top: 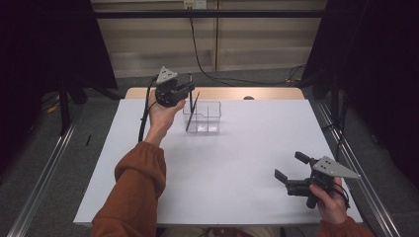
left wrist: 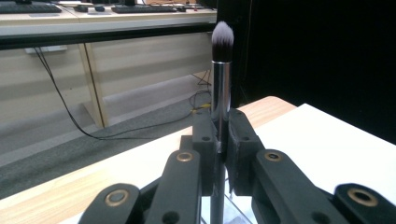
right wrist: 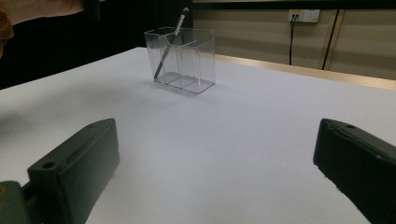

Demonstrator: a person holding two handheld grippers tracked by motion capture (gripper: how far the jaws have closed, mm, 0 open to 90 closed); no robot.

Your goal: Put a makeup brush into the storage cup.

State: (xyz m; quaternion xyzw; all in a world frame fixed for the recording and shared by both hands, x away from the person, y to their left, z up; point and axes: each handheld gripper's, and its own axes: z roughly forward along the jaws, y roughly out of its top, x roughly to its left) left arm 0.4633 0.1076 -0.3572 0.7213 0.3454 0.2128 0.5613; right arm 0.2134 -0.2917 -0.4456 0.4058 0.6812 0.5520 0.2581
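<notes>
left gripper (top: 190,91) at the far left of the white table (top: 237,163), jaws clenched on a makeup brush (left wrist: 220,93). left gripper view gives what the high view cannot: silver ferrule pinched between the pads, dark bristles with pale tips standing upright above the jaws. high view gives the setting: the gripper is just beside the left end of a clear divided organiser (top: 203,117), with a second brush (top: 192,111) leaning in its left compartment. right gripper view shows that leaning brush (right wrist: 171,42) tip up inside the organiser (right wrist: 187,58). left forearm reaches far across, orange sleeve (top: 138,182) low, hand raised. right gripper (top: 286,168) near right, jaws released and spread wide, nothing between them, held just above the table.
</notes>
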